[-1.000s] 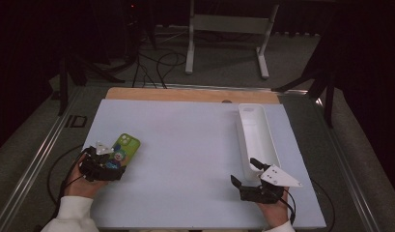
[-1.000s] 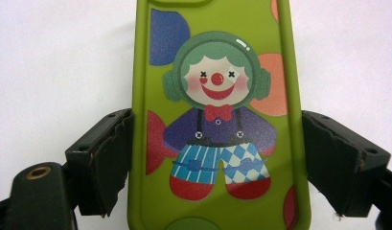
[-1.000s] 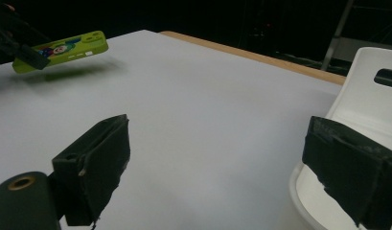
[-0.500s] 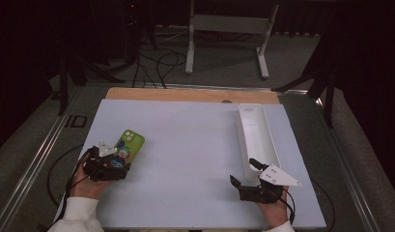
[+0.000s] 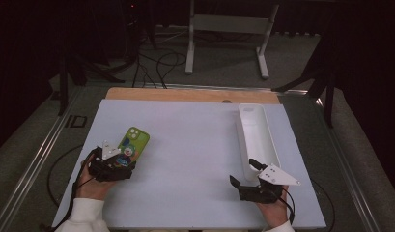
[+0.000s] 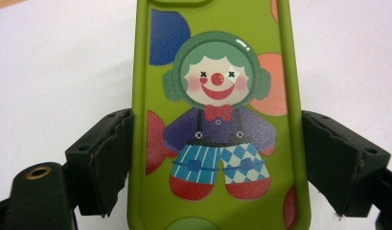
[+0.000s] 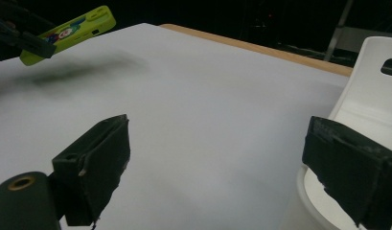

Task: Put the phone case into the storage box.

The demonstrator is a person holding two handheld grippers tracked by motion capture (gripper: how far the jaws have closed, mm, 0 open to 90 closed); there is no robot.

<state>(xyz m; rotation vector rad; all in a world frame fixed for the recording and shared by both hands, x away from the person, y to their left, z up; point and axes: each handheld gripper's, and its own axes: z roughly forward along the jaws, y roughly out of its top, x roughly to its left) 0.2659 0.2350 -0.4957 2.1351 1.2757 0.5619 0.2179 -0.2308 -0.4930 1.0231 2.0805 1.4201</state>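
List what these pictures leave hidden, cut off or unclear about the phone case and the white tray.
- Phone case: left gripper view, top and bottom cut by the frame edges.
- Phone case, high view: near end covered by the left tool.
- White tray: right gripper view, cut by the right edge, partly behind a jaw.

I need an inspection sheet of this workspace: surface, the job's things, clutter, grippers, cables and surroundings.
Surface: pale mat on a wooden table.
Job's things: green phone case with a clown picture, raised off the mat in the right gripper view; white tray at the right, nothing in it.
Clutter: nothing seen.
Grippers: left gripper shut on the case's edges; right gripper open, holding nothing, beside the tray.
Cables: black cables on the floor.
Surroundings: white stand, dark room.
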